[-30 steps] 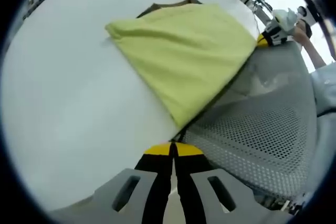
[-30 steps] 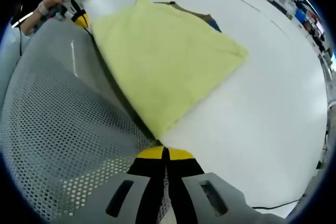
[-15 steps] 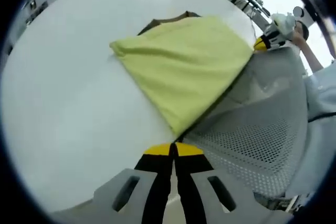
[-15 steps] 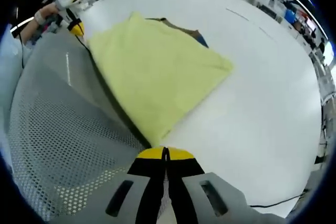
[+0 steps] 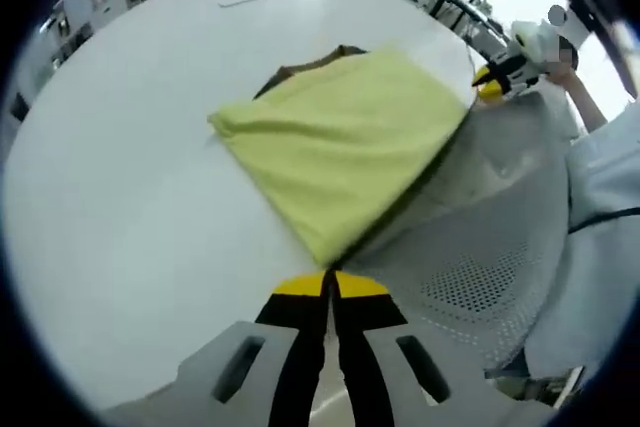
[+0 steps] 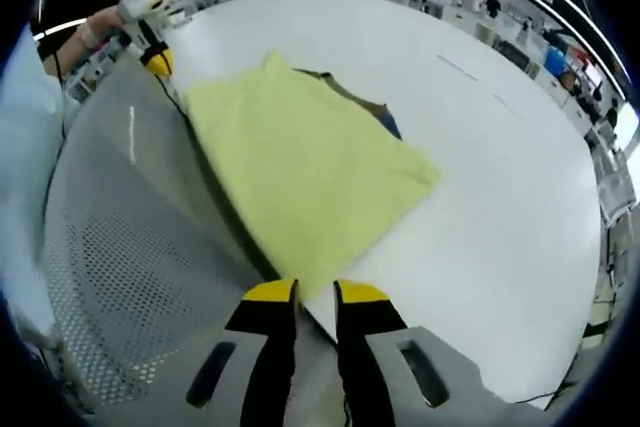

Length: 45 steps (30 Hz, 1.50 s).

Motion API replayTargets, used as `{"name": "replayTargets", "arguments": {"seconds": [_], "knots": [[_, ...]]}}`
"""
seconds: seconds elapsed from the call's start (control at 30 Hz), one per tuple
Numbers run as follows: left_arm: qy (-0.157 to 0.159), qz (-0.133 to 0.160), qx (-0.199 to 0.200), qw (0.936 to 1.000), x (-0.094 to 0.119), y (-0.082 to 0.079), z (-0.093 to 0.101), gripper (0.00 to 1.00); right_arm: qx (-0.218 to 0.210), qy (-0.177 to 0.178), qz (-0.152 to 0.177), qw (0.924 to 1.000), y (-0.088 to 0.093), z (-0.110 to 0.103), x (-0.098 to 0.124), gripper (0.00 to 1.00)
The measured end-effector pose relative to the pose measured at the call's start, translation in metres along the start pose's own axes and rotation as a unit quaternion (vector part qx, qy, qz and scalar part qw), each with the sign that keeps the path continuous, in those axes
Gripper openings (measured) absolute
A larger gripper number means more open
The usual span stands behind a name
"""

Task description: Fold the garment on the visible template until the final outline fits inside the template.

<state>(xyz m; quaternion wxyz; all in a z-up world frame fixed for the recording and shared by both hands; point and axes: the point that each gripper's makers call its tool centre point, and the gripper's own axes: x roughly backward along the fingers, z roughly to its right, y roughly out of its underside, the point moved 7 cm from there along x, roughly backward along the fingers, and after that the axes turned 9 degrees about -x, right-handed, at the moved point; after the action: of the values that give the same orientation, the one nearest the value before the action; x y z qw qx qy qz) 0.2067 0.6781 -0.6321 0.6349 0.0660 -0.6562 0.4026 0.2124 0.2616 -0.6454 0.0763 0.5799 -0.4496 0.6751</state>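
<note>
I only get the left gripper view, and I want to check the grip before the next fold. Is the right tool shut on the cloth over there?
Observer: No. In the right gripper view the right tool is open, with its jaws apart and the near corner of the yellow garment at their tips.
Operator: Does anything peek out at the garment's far edge besides the brown template?
Observer: Yes. A small blue patch shows beside the brown template, just past the garment's edge.
</note>
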Motion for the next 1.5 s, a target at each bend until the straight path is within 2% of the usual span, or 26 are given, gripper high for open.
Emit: {"name": "replayTargets", "arguments": {"seconds": [0.23, 0.53, 0.73, 0.8, 0.9, 0.97, 1.07, 1.23, 1.4, 1.5], "knots": [[-0.024, 0.016, -0.023, 0.9993, 0.017, -0.011, 0.004, 0.06, 0.012, 0.008, 0.017, 0.9998, -0.012, -0.005, 0.011, 0.21], [-0.043, 0.030, -0.035, 0.9980, 0.025, -0.017, 0.006, 0.16, 0.039, 0.014, 0.047, 0.9980, -0.025, -0.015, 0.024, 0.28], [-0.061, 0.037, -0.045, 0.9964, 0.031, -0.020, 0.007, 0.31, 0.052, 0.027, 0.068, 0.9960, -0.032, -0.020, 0.033, 0.37], [-0.066, 0.042, -0.047, 0.9958, 0.033, -0.022, 0.007, 0.34, 0.052, 0.024, 0.077, 0.9953, -0.035, -0.025, 0.035, 0.44], [-0.067, 0.046, -0.048, 0.9956, 0.035, -0.024, 0.008, 0.36, 0.056, 0.024, 0.081, 0.9948, -0.037, -0.030, 0.037, 0.53], [-0.072, 0.046, -0.052, 0.9950, 0.037, -0.025, 0.008, 0.38, 0.061, 0.025, 0.081, 0.9945, -0.037, -0.032, 0.038, 0.55], [-0.075, 0.054, -0.054, 0.9942, 0.039, -0.027, 0.008, 0.46, 0.064, 0.024, 0.084, 0.9941, -0.039, -0.036, 0.041, 0.58], [-0.081, 0.057, -0.056, 0.9935, 0.041, -0.028, 0.007, 0.55, 0.071, 0.028, 0.094, 0.9926, -0.045, -0.038, 0.046, 0.70], [-0.090, 0.061, -0.064, 0.9921, 0.043, -0.029, 0.008, 0.73, 0.076, 0.036, 0.104, 0.9911, -0.049, -0.038, 0.049, 0.81], [-0.091, 0.062, -0.067, 0.9917, 0.045, -0.029, 0.009, 0.76, 0.079, 0.040, 0.105, 0.9905, -0.050, -0.038, 0.051, 0.86]]}}
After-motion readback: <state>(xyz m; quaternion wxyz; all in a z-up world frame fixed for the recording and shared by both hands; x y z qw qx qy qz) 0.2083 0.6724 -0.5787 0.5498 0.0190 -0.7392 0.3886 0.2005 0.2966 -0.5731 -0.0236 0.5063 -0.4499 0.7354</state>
